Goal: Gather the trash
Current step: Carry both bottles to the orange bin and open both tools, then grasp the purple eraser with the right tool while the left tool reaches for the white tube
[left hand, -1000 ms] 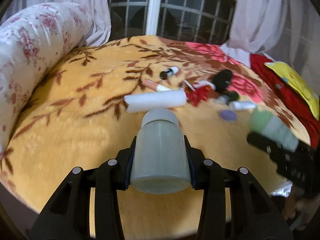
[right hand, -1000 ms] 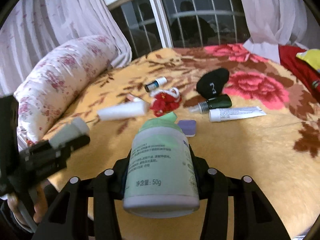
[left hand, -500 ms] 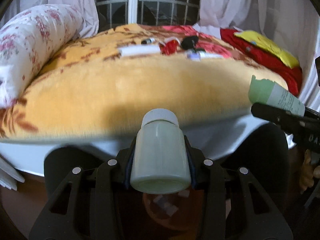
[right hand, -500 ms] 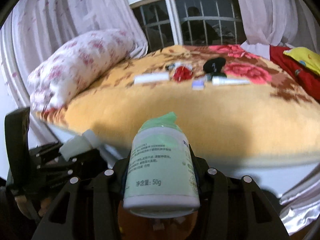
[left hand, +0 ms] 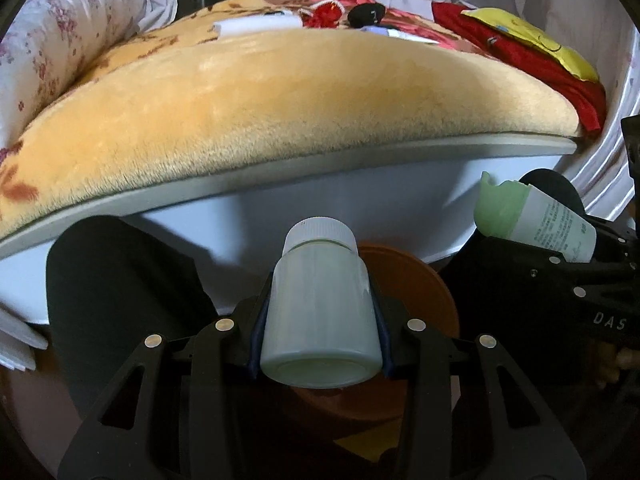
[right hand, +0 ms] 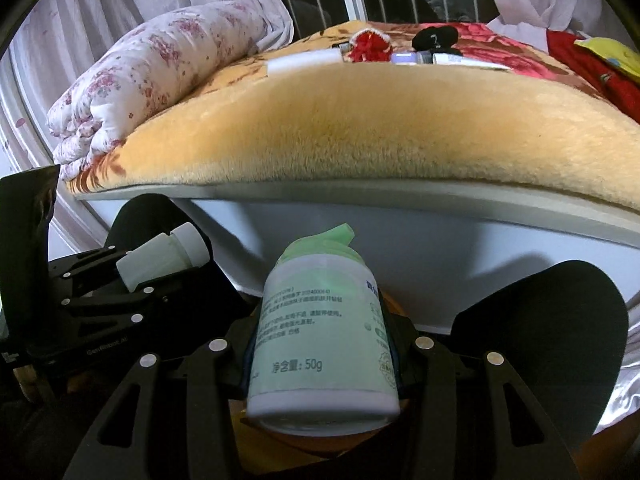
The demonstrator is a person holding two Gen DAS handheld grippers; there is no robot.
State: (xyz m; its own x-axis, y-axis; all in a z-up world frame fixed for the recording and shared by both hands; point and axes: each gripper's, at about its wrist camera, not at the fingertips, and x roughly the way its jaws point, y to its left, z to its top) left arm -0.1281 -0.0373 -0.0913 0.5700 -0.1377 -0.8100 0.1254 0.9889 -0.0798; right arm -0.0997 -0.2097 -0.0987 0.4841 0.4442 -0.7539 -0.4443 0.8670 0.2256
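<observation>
Both grippers, left (left hand: pixel 320 312) and right (right hand: pixel 320 340), have dropped below the bed (left hand: pixel 280 92); jaws clamp the vial (left hand: pixel 320 300) and bottle (right hand: pixel 322 328) over the bin (left hand: pixel 416 280) (release seems next).

Green bottle (right hand: pixel 322 328) label: "50g" after three Chinese characters; smaller lines too fine to read.
Right claw (left hand: pixel 532 236) body: "DAS".
Left claw (right hand: pixel 160 256) body: "GenRobot.AI", faint.
</observation>
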